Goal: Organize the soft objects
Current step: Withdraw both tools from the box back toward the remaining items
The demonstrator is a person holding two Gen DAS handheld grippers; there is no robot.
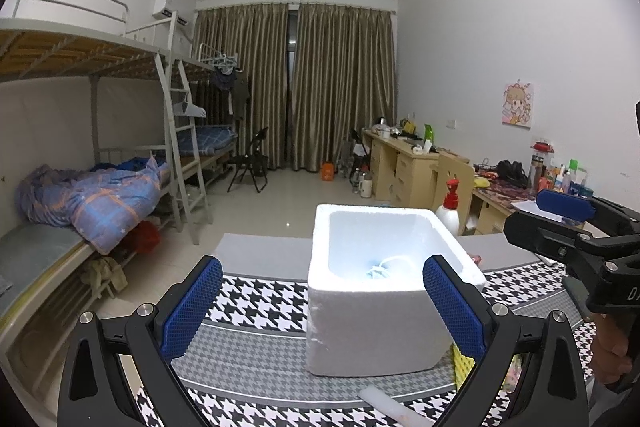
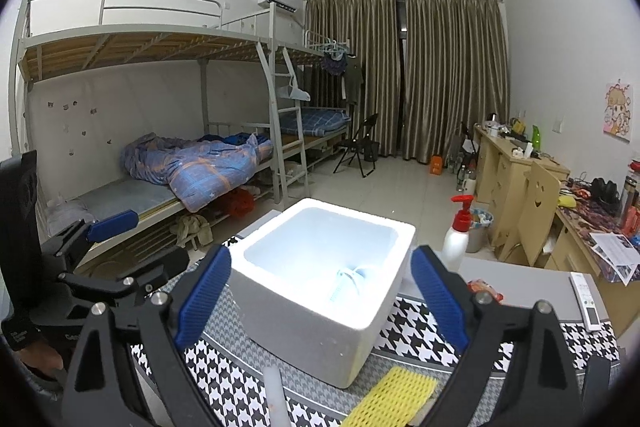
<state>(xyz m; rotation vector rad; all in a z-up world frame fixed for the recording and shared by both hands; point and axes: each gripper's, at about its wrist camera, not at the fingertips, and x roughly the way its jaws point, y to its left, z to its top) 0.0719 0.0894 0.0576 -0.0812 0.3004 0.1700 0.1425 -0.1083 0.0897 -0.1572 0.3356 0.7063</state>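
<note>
A white foam box (image 1: 360, 331) stands open-topped on a houndstooth cloth (image 1: 256, 303). A pale blue-white soft piece (image 1: 380, 269) lies in its bottom. My left gripper (image 1: 323, 307) is open in front of the box, its blue pads wide apart and holding nothing. My right gripper (image 2: 322, 297) is open too, facing the same box (image 2: 312, 323) from the other corner, with the soft piece (image 2: 348, 283) visible inside. A yellow foam net (image 2: 392, 399) lies on the cloth just below the right gripper. A white foam strip (image 2: 274, 399) lies beside it.
A red-capped pump bottle (image 2: 460, 231) stands behind the box; a red packet (image 2: 484, 287) and a remote (image 2: 586, 301) lie to its right. Bunk beds (image 2: 160, 167) line the left wall and desks (image 2: 516, 171) the right. Each gripper shows in the other's view (image 1: 536, 219) (image 2: 148, 243).
</note>
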